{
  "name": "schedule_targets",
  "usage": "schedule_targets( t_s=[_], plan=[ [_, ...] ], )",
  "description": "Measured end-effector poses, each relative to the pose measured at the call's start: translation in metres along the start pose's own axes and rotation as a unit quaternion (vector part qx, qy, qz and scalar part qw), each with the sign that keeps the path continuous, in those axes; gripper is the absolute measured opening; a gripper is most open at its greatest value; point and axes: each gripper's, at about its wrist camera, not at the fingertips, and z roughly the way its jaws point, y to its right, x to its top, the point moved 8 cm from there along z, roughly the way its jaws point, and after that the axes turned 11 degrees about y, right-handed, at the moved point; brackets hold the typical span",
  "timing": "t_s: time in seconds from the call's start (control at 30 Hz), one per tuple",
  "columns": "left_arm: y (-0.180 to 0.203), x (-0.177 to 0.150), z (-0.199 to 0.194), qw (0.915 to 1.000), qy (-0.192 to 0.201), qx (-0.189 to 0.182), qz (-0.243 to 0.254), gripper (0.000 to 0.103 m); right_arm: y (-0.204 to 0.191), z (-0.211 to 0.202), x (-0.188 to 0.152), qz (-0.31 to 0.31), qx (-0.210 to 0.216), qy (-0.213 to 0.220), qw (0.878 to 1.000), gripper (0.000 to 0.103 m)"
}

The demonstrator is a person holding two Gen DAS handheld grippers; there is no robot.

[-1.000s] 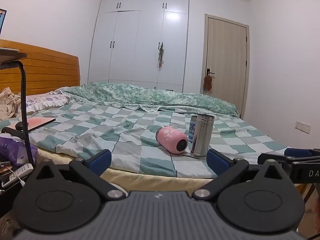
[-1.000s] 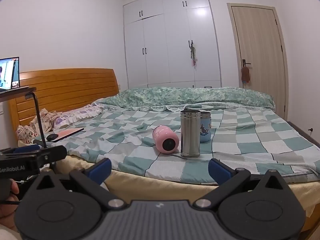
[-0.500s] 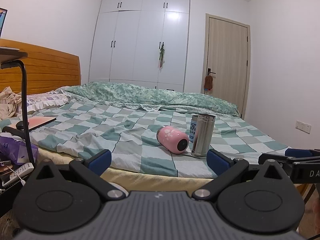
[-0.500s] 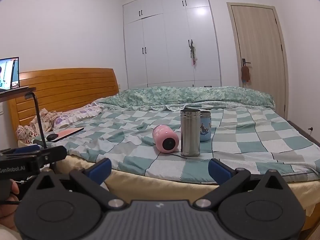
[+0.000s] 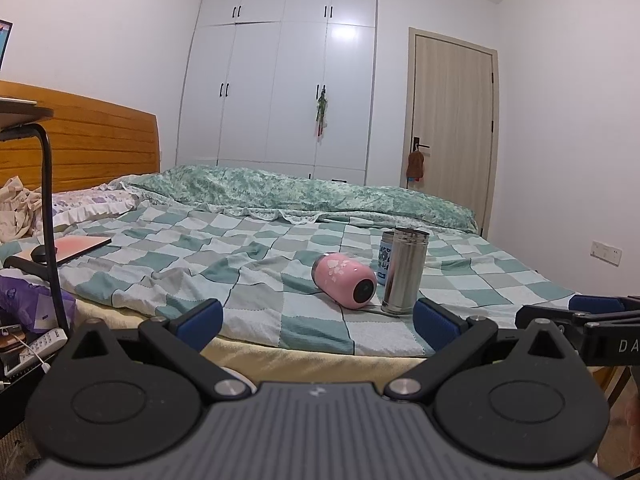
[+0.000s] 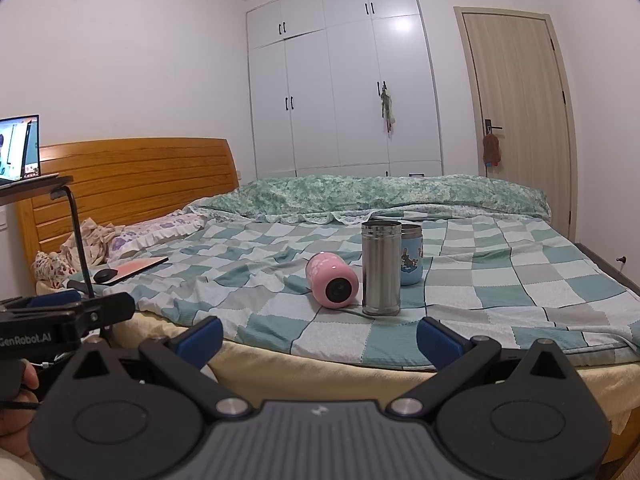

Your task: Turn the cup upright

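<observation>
Both grippers (image 5: 318,316) (image 6: 320,334) are black — blue pads (image 5: 200,318), silver screws (image 6: 230,405), ribbed grey body, white lettering on the side.

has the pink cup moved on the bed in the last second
No. The pink cup lies on its side just left of the upright steel flask, same spot on the checked blanket as before.

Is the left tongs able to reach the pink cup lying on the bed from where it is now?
Probably yes. The left tongs are open and empty, and only bare blanket lies between them and the pink cup. The steel flask stands close on the cup's right.
</observation>
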Motion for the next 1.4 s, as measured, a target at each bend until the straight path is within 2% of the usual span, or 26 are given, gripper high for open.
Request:
schedule_targets(
  t_s=[1.07, 1.23, 1.4],
  plan=[
    [-0.003, 0.000, 0.005, 1.0000, -0.007, 0.003, -0.003, 0.103, 0.001, -0.001, 0.003, -0.003, -0.004, 0.005, 1.000, 0.103],
    [-0.019, 0.010, 0.023, 0.9993, 0.004, 0.021, -0.030, 0.103, 0.007, 0.010, 0.003, 0.004, 0.003, 0.000, 1.000, 0.103],
    [-0.039, 0.025, 0.058, 0.9979, 0.030, 0.048, -0.030, 0.103, 0.002, 0.044, 0.019, -0.040, 0.017, 0.019, 0.999, 0.103]
  ],
)
